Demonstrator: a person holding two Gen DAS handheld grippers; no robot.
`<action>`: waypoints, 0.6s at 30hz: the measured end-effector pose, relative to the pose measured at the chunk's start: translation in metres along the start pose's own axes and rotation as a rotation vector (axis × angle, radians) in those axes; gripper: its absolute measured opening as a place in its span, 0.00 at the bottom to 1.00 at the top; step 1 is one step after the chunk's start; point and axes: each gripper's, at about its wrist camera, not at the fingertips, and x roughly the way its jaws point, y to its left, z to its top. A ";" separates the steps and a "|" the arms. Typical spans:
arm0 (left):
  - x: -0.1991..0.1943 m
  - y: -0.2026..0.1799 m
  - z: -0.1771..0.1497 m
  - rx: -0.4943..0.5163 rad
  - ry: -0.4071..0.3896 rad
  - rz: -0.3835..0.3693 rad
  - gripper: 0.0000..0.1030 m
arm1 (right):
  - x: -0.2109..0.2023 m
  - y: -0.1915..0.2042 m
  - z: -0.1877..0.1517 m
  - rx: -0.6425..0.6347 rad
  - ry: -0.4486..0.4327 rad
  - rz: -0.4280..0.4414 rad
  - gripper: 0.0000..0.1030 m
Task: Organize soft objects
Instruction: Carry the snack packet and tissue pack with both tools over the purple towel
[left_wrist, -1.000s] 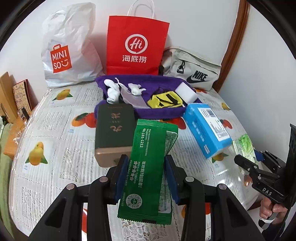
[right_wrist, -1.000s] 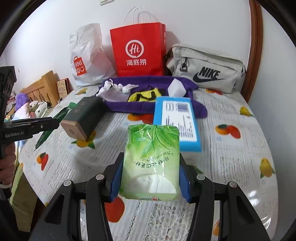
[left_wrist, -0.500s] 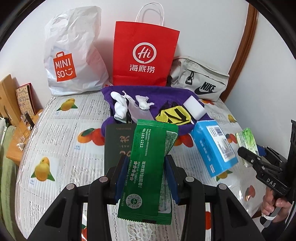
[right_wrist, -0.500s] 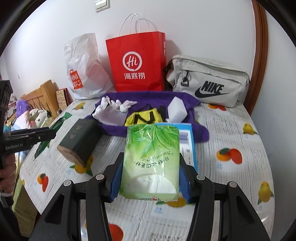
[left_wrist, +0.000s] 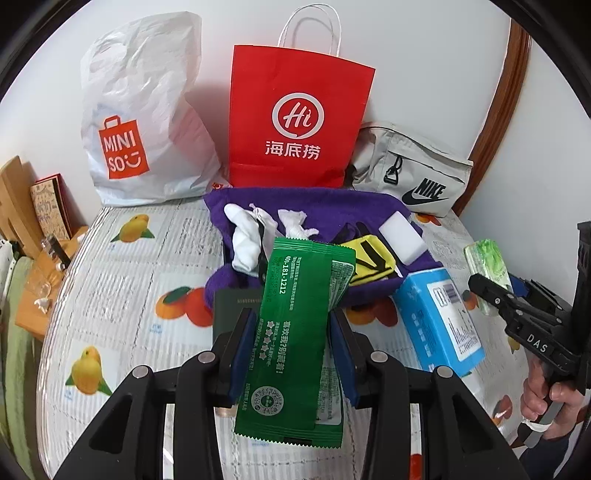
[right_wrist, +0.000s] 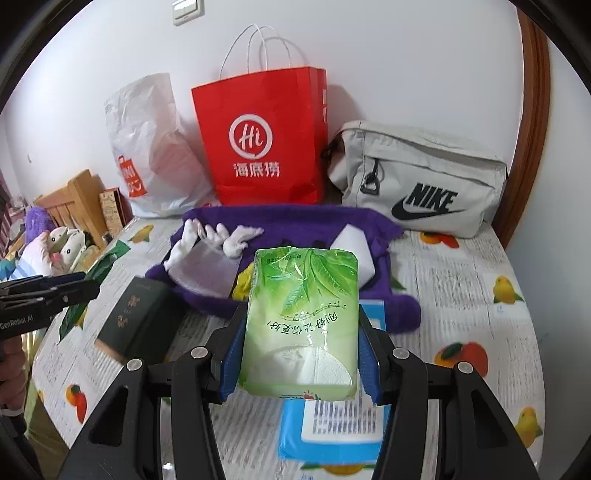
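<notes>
Short of the purple towel (left_wrist: 325, 206), the left gripper (left_wrist: 291, 350) clamps a green sachet (left_wrist: 295, 339) and the right gripper (right_wrist: 299, 347) a tissue pack (right_wrist: 301, 321); either slick wrapper could slip free mid-carry.

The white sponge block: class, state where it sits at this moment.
In the left wrist view the white sponge block lies on the right part of the purple towel, beside the yellow cloth, in front of the grey Nike bag.

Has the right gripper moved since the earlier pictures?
Yes. The right gripper, holding the tissue pack, moved forward toward the red bag, which looks larger.
</notes>
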 end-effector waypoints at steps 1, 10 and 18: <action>0.002 0.000 0.003 -0.001 0.000 0.001 0.38 | 0.003 -0.001 0.003 0.006 0.003 0.010 0.51; 0.024 0.002 0.022 -0.001 0.015 0.000 0.38 | 0.024 -0.005 0.027 0.012 0.001 0.012 0.51; 0.033 0.002 0.032 0.014 0.019 0.002 0.38 | 0.042 -0.008 0.039 0.008 0.008 0.009 0.51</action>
